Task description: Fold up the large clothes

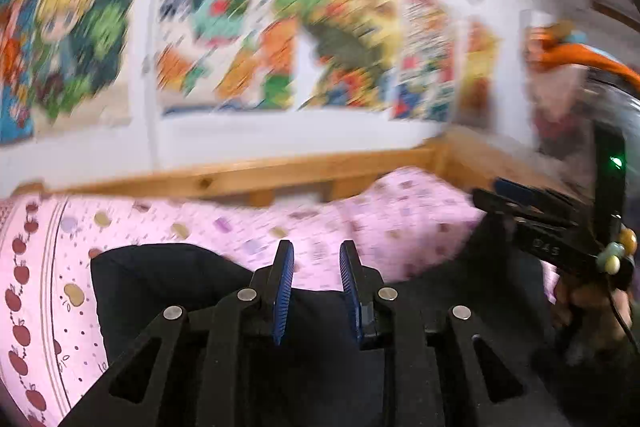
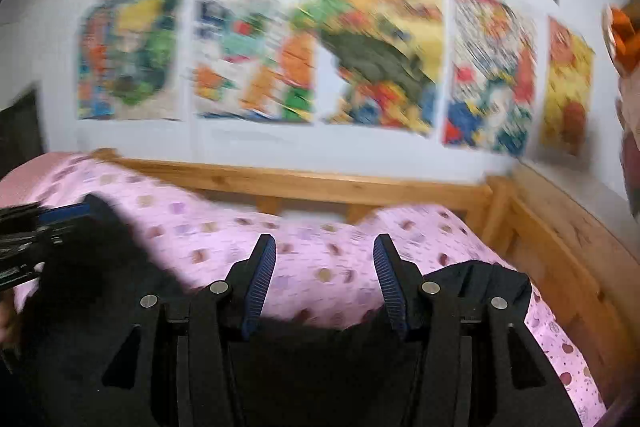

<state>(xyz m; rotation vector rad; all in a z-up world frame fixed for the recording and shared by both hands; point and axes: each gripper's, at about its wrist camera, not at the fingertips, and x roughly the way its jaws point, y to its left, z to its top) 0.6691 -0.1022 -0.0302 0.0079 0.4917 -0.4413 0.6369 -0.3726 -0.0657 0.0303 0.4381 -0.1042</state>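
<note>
A large black garment [image 1: 160, 283] lies on a pink patterned bedsheet [image 1: 224, 227]; it also shows in the right wrist view [image 2: 484, 283]. My left gripper [image 1: 316, 251] is open and empty above the garment's far edge; it shows at the left edge of the right wrist view [image 2: 36, 223]. My right gripper [image 2: 325, 245] is open and empty, over the garment's edge, with the pink sheet [image 2: 320, 247] between its fingers. It also appears at the right of the left wrist view [image 1: 520, 203]. Both views are motion-blurred.
A wooden bed rail [image 1: 248, 179] runs along the far side and turns the right corner [image 2: 560, 243]. Colourful posters [image 2: 256, 55] cover the white wall behind. An orange object [image 1: 576, 55] hangs at the right.
</note>
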